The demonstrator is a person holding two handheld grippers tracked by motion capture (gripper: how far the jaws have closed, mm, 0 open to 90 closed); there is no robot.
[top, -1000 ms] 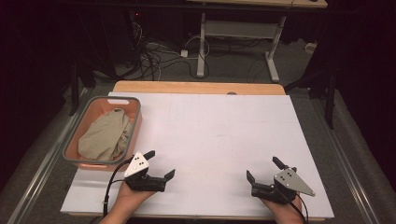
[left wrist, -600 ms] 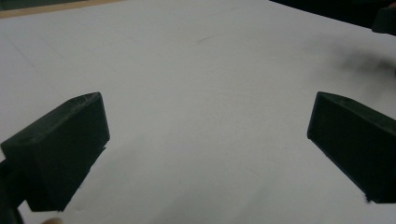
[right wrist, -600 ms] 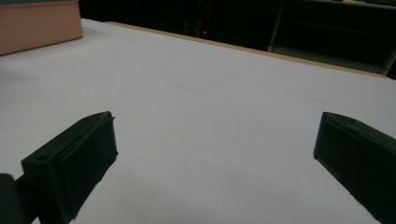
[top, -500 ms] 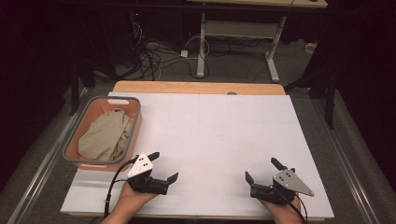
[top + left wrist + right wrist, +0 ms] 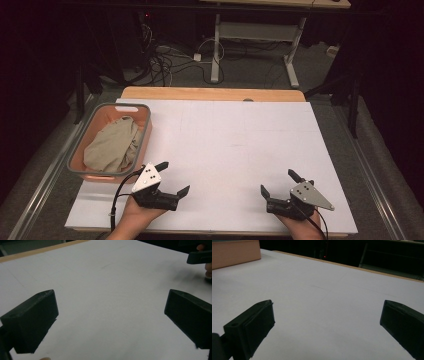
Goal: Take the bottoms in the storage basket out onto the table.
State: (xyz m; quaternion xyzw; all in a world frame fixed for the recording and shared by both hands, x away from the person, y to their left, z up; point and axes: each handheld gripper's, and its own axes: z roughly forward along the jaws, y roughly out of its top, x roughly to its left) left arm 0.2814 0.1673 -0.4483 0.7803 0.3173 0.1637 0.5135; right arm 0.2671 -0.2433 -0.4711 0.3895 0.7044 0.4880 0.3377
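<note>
Left gripper: held near the desk's front edge, toward the left corner; jaws spread wide, nothing between them. Shifted slightly rightward and turned since a second ago.
Right gripper: held near the front edge, toward the right corner; jaws wide, nothing held. Barely moved from a second ago.
Cloth: beige, crumpled, lying inside the basket; untouched and unmoved.
Basket: orange with grey rim, set at the desk's left edge, just beyond the left gripper.
Change: only a small drift of the left gripper; no approach to the cloth made.
Meaning: work judged not yet begun; a reach into the basket is likely due first.
</note>
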